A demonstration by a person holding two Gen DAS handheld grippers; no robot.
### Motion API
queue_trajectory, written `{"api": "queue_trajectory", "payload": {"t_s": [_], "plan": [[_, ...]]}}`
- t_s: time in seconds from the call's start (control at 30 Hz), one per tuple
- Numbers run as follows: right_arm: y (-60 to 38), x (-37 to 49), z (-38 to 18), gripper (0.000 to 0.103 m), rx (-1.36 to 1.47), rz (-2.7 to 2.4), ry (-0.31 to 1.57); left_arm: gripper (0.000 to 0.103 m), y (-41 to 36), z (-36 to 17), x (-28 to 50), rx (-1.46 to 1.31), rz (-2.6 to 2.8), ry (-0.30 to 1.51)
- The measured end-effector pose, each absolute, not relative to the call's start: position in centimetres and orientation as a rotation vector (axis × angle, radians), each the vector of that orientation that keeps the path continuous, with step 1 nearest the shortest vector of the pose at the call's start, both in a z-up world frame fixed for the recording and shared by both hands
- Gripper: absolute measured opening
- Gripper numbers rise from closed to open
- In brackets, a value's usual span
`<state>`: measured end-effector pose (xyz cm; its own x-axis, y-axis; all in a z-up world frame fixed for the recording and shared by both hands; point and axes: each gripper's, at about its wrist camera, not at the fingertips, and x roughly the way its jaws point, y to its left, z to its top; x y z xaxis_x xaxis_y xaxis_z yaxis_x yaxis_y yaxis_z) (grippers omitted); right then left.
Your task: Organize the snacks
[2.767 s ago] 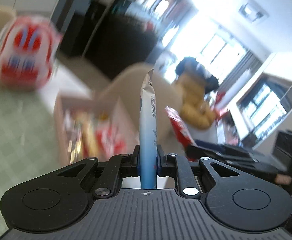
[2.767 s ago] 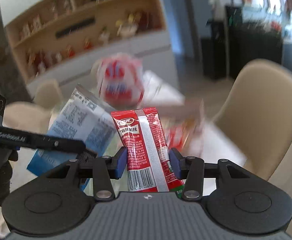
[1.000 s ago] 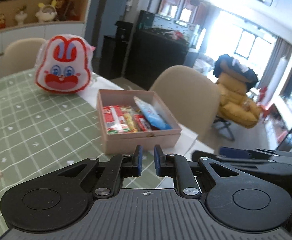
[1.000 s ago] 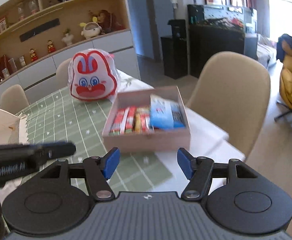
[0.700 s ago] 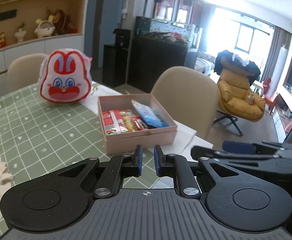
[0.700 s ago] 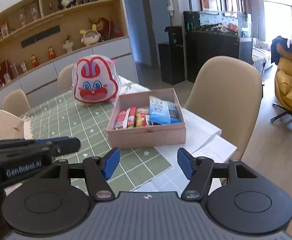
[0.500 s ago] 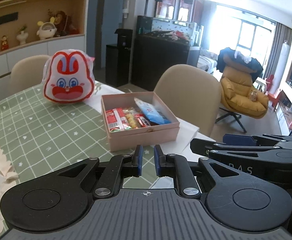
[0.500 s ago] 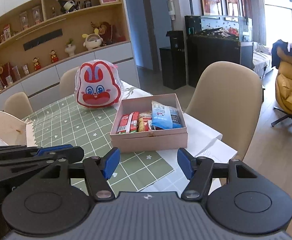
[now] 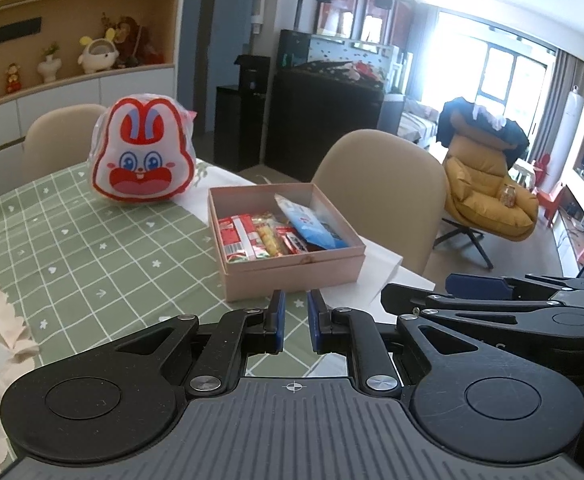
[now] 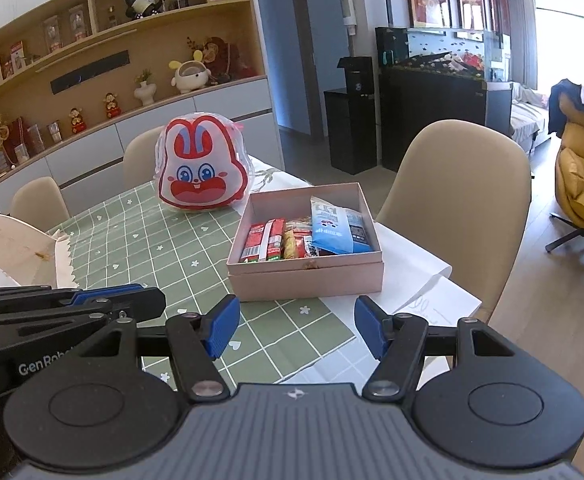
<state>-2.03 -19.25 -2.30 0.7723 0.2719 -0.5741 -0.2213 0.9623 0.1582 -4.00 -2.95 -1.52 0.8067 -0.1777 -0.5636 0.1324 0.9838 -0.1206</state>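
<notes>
A pink cardboard box [image 9: 292,272] [image 10: 308,274] stands near the table's corner, holding several snack packets: a red one [image 9: 238,236] [image 10: 264,240] at the left and a blue one [image 9: 312,226] [image 10: 338,230] at the right. My left gripper [image 9: 293,320] hovers in front of the box, shut with nothing between its blue pads. My right gripper [image 10: 294,328] is open and empty, also short of the box. Each gripper shows at the edge of the other's view.
A red and white rabbit-faced bag [image 9: 142,156] [image 10: 202,168] sits behind the box on the green checked tablecloth [image 9: 72,248]. White paper [image 10: 424,280] lies under the box at the table corner. Beige chairs [image 10: 456,188] ring the table. A yellow armchair [image 9: 488,196] stands at the right.
Both grippers let go of their packets, the blue one and the red one, which now lie in the box. Both have since drawn back from the box, which looks smaller.
</notes>
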Motion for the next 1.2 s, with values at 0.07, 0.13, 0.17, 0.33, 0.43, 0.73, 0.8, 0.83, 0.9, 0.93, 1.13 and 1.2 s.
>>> {"api": "queue_trajectory", "payload": {"t_s": [0.07, 0.13, 0.17, 0.33, 0.43, 0.73, 0.8, 0.83, 0.9, 0.93, 1.13, 1.2], "plan": [[-19.2, -2.0, -2.4, 0.064, 0.083, 0.265, 0.638, 0.016, -2.9, -1.5, -4.0, -0.078, -0.166, 0.611], [-19.1, -2.0, -2.5, 0.064, 0.08, 0.266, 0.642, 0.016, -2.9, -1.6, -4.0, -0.08, -0.165, 0.614], [-19.0, -2.0, -2.5, 0.064, 0.078, 0.267, 0.644, 0.016, -2.8, -1.7, -3.9, -0.081, -0.165, 0.616], [-18.8, -1.8, -2.7, 0.064, 0.072, 0.268, 0.652, 0.016, -2.6, -2.1, -3.8, -0.091, -0.162, 0.633], [-18.7, -1.7, -2.8, 0.064, 0.07, 0.266, 0.658, 0.016, -2.6, -2.2, -3.8, -0.095, -0.161, 0.639], [-18.7, -1.5, -3.1, 0.064, 0.073, 0.271, 0.669, 0.016, -2.6, -2.4, -3.8, -0.099, -0.163, 0.648], [-18.8, -1.5, -3.2, 0.064, 0.074, 0.269, 0.67, 0.016, -2.6, -2.5, -3.8, -0.097, -0.165, 0.649], [-18.8, -1.5, -3.2, 0.064, 0.075, 0.269, 0.67, 0.016, -2.6, -2.5, -3.8, -0.096, -0.166, 0.651], [-18.8, -1.4, -3.2, 0.064, 0.075, 0.269, 0.671, 0.016, -2.6, -2.6, -3.7, -0.095, -0.166, 0.654], [-18.8, -1.4, -3.2, 0.064, 0.076, 0.27, 0.671, 0.016, -2.6, -2.6, -3.7, -0.095, -0.165, 0.656], [-18.9, -1.2, -3.3, 0.064, 0.077, 0.277, 0.676, 0.016, -2.5, -2.7, -3.5, -0.1, -0.155, 0.659], [-18.9, -1.1, -3.4, 0.064, 0.078, 0.279, 0.678, 0.016, -2.5, -2.7, -3.5, -0.101, -0.152, 0.661]]}}
